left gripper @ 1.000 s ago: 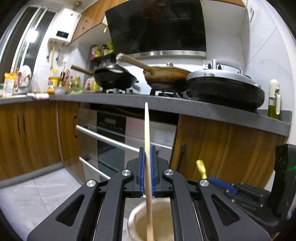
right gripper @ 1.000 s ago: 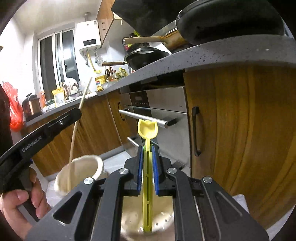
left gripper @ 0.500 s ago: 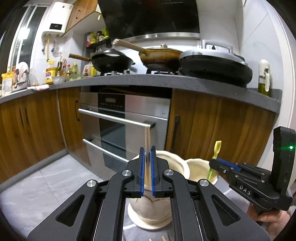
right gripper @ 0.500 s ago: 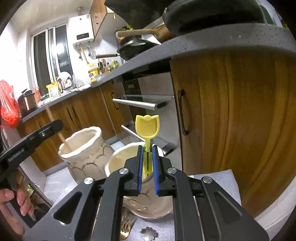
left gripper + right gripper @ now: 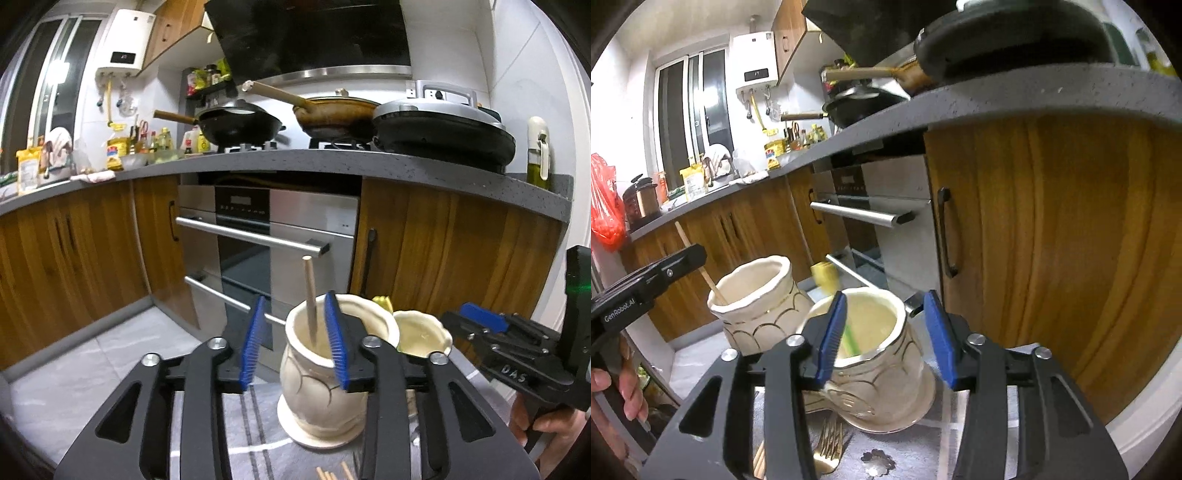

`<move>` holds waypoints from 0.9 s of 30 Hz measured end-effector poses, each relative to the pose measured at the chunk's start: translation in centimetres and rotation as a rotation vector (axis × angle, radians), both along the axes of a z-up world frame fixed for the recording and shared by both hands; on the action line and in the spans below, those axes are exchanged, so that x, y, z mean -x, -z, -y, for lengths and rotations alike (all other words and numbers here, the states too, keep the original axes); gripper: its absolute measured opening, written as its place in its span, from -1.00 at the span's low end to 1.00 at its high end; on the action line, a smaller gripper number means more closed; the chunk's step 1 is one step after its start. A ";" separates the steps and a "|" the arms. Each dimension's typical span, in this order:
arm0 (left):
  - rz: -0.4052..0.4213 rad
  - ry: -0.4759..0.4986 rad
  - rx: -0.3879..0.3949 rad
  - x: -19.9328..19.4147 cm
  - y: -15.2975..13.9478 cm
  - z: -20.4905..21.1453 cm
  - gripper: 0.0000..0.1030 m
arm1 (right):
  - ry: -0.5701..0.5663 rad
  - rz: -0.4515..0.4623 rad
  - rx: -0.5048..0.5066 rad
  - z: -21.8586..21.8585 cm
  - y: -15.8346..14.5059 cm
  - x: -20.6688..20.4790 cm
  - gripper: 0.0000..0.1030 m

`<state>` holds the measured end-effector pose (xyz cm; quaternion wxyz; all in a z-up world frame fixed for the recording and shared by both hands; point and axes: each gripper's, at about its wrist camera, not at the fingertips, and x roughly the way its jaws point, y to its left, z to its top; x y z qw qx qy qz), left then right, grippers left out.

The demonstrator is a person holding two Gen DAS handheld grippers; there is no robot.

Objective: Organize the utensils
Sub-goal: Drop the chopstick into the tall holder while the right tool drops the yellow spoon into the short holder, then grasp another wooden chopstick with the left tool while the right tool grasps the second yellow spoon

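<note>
My left gripper (image 5: 294,343) hangs over a cream vase (image 5: 317,387), its jaws opening. A wooden chopstick (image 5: 309,295) stands in that vase between the blue pads, which do not press on it. My right gripper (image 5: 886,338) is over a second cream vase (image 5: 882,373), jaws opening too. A yellow spoon (image 5: 825,277), blurred, leans in this vase beside the left pad, free of the grip. In the right wrist view the first vase (image 5: 761,299) and the left gripper (image 5: 683,262) lie at left. In the left wrist view the second vase (image 5: 421,332) and right gripper (image 5: 472,321) lie at right.
Both vases stand on a grey striped cloth (image 5: 240,424). A gold fork (image 5: 829,443) and a small flower-shaped piece (image 5: 875,458) lie on it, with loose chopsticks (image 5: 332,472) near the front edge. Wooden cabinets (image 5: 1052,258) and an oven (image 5: 266,236) stand close behind.
Both grippers sank toward the vases, then went from shut to open. The chopstick and the yellow spoon left the pads and now stand lower inside their vases.
</note>
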<state>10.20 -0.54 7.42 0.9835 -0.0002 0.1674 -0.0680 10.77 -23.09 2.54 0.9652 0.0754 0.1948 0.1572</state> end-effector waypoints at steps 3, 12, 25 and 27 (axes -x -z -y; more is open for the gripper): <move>0.001 -0.017 0.008 0.9 -0.1 -0.4 0.19 | 0.016 0.035 0.001 0.3 -0.3 1.4 0.27; 0.006 -0.089 0.015 4.3 0.3 -1.2 0.88 | 0.058 0.125 0.040 0.8 -0.5 6.0 0.91; -0.137 -0.118 -0.003 8.1 4.7 -1.5 0.90 | 0.105 0.010 0.078 1.5 2.5 9.0 0.91; -0.172 -0.116 0.005 8.5 5.5 -1.8 0.90 | 0.098 -0.039 0.082 1.5 3.3 9.0 0.91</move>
